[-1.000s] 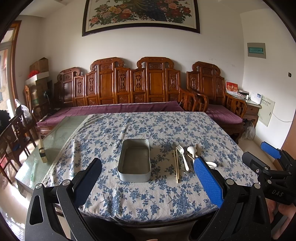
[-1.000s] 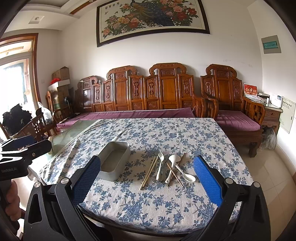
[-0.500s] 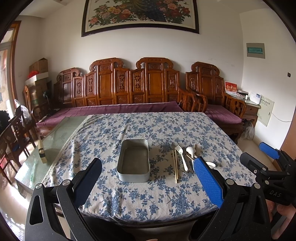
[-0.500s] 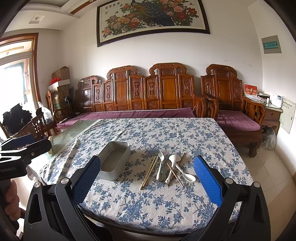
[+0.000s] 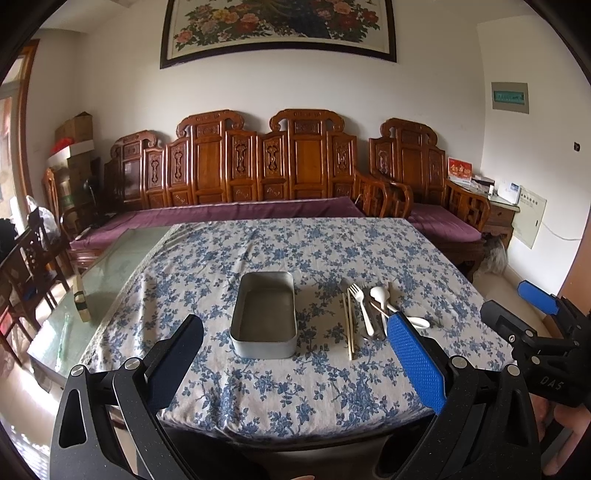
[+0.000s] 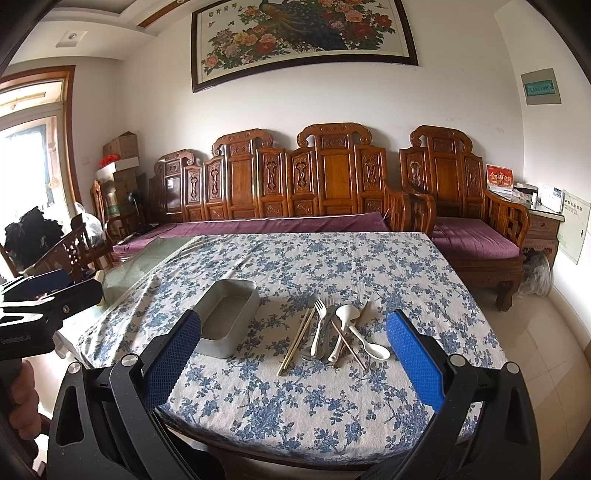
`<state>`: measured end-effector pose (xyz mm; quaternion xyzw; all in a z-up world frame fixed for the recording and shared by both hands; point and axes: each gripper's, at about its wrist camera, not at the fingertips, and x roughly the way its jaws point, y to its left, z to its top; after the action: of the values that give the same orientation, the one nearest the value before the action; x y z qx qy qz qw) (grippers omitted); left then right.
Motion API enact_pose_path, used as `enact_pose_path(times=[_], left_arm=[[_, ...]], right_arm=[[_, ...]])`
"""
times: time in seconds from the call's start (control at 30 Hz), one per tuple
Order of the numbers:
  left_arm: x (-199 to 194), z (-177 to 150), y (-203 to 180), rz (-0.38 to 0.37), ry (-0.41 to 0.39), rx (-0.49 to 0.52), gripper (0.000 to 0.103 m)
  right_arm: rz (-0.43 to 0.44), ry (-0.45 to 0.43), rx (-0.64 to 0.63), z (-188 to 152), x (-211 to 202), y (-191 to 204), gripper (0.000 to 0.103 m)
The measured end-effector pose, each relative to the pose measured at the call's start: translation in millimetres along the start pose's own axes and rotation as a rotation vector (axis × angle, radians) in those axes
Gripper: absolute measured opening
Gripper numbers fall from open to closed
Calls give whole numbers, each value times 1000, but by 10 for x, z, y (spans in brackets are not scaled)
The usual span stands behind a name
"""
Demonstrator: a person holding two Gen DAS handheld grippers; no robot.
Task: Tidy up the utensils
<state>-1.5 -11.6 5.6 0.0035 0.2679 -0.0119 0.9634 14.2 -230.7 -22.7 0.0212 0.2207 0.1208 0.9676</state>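
Tin (image 5: 264, 314) on the tablecloth (image 5: 295, 387), utensils (image 5: 369, 314) just right (chopsticks (image 5: 348, 325) nearest), sofa (image 5: 236, 177) behind.

spoon (image 5: 419, 322) bowl behind finger | painting (image 5: 280, 26) top cut off

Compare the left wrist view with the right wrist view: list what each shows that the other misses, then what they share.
Only the left wrist view shows the right gripper from outside, at its right edge, open and empty. Only the right wrist view shows the left gripper from outside at its left edge, and the crossed chopstick over the spoons unobstructed. Both show the empty metal tin, the white fork, the paired chopsticks and the floral tablecloth.
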Motion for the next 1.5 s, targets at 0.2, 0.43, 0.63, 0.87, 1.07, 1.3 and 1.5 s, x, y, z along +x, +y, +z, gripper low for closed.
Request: enact_pose_path(times=[0.2,0.43,0.63,0.87,1.07,1.3,1.5], left_arm=[[270,-69,0,-15,70,10,97],[698,-143,-18,-41,157,42,97],[1103,-260,-118,-87,246,80,97],[1486,-341,-223,-140,327,122,97],[1756,-331,-252,-161,358,132,97],[2065,-339,-350,-211,384,153,96],[2267,-415,-409,-234,408,153,96]], right_arm=[[-7,26,5,-80,130,-99,100],[-8,47,9,-135,430,-241,100],[-18,104,7,-229,788,-443,98],[-8,187,-3,-297,1276,-701,69],[19,274,-18,-345,1830,-872,47],[59,424,-72,-605,2651,-925,32],[58,507,-87,-864,2951,-1012,28]])
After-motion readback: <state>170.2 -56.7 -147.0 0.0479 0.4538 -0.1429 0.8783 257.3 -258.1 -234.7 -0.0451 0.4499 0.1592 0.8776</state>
